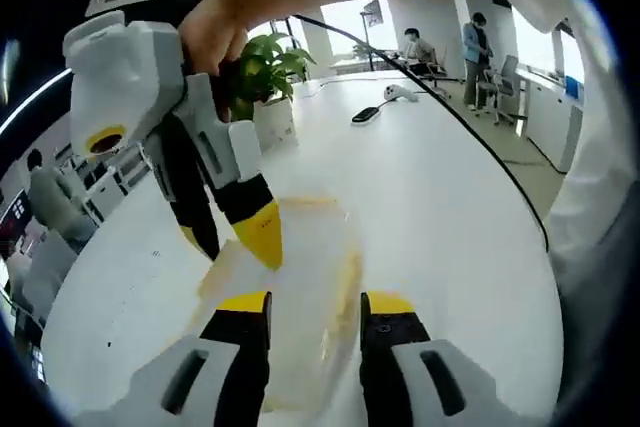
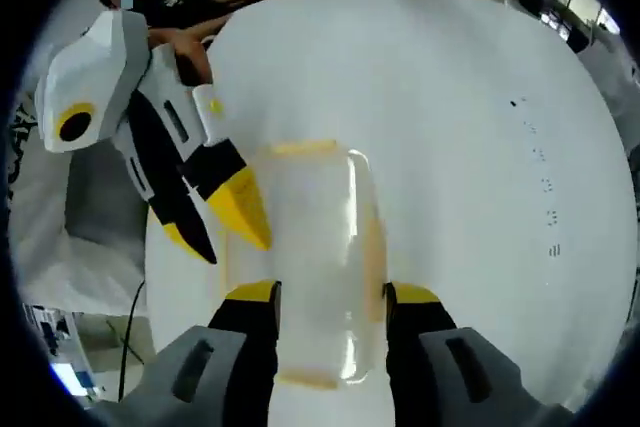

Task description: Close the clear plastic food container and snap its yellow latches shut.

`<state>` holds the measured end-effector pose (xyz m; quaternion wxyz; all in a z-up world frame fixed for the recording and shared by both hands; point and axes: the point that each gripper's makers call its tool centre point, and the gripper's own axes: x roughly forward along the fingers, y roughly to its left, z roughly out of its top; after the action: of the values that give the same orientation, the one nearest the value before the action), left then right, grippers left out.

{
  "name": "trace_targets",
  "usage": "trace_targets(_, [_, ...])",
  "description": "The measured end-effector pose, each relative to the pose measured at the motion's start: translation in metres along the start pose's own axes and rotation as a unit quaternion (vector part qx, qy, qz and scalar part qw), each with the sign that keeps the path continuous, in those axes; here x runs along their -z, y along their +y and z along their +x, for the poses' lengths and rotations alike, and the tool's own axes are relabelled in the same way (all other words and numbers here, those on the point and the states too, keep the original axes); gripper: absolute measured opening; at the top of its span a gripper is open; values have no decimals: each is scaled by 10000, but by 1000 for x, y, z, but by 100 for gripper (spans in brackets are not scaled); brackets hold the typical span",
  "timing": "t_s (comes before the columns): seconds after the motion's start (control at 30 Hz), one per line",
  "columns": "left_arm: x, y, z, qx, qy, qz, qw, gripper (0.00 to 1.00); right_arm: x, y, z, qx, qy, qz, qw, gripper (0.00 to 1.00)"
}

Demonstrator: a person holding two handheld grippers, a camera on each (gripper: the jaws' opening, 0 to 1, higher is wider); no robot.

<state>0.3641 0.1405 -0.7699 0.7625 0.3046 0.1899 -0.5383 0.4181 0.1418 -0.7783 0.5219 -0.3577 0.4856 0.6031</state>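
The clear plastic food container lies flat on the white table, its lid on top and yellow latches along its edges. My left gripper is open, its yellow-tipped jaws straddling the near end of the box. The right gripper, held by a hand, reaches in from the upper left with its tips over the container's far left corner. In the right gripper view the container sits between the open jaws of my right gripper. The left gripper points down at the box's left edge, jaws apart.
A potted plant stands at the table's far side, with a black device and a white one beyond. A black cable crosses the table. People sit and stand by desks at the back. The table edge runs close on the left.
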Motion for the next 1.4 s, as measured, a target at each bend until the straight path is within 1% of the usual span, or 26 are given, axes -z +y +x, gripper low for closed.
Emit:
trace_targets(0.03, [-2, 2, 1, -98, -81, 238, 9996, 32, 1, 1, 0, -102, 97, 33, 9999, 40])
trace_targets(0.07, [0, 2, 2, -142, -4, 376, 9992, 32, 2, 0, 0, -96, 179, 11, 9998, 40])
trace_targets(0.1, [0, 6, 3, -279, 4, 526, 9982, 29, 1, 0, 0, -138, 213, -35, 9997, 40])
trace_targets(0.13, [-1, 0, 5, -112, -38, 478, 9988, 29, 1, 0, 0, -182, 291, -125, 9993, 40])
trace_targets(0.17, [-1, 1, 5, -155, -47, 455, 9988, 28, 0, -1, 0, -214, 342, -194, 9990, 40])
trace_targets(0.2, [-2, -1, 6, -125, -80, 519, 9985, 28, -1, -3, 1, -249, 383, -262, 9986, 40])
trace_targets(0.3, [-4, -4, 8, -116, -86, 733, 9972, 26, 1, -1, 2, -268, 470, -252, 9982, 41])
trace_targets(0.4, [-5, -4, 8, -103, -80, 757, 9970, 25, 2, 1, 3, -286, 535, -228, 9979, 43])
trace_targets(0.47, [-5, -6, 9, -12, -77, 940, 9955, 23, 3, -1, 2, -270, 574, -245, 9977, 43])
trace_targets(0.5, [-6, -6, 9, -40, -88, 1085, 9940, 22, 3, 0, 2, -267, 592, -237, 9976, 43])
trace_targets(0.6, [-6, -6, 9, -78, -33, 1042, 9945, 21, 3, 2, 2, -271, 623, -228, 9974, 42])
trace_targets(0.77, [-6, -7, 9, -142, 55, 1195, 9927, 19, 3, 4, 3, -278, 664, -179, 9972, 42])
trace_targets(1.0, [-6, -6, 8, -178, 28, 1221, 9924, 18, 3, 4, 5, -415, 662, -86, 9969, 42])
trace_targets(1.17, [-6, -5, 8, -181, 25, 1250, 9920, 17, 3, 4, 5, -438, 692, -92, 9966, 42])
trace_targets(1.2, [-4, -5, 9, -210, 65, 1324, 9910, 16, 4, 4, 6, -421, 735, -104, 9964, 42])
trace_targets(1.23, [-5, -2, 10, -223, 27, 1318, 9910, 16, 4, 4, 6, -420, 760, -91, 9962, 42])
trace_targets(1.27, [-4, -3, 8, -257, 63, 1202, 9924, 16, 4, 4, 6, -410, 799, -101, 9959, 42])
trace_targets(1.4, [-4, -5, 6, -251, -13, 1202, 9924, 17, 5, 4, 7, -427, 848, -114, 9954, 42])
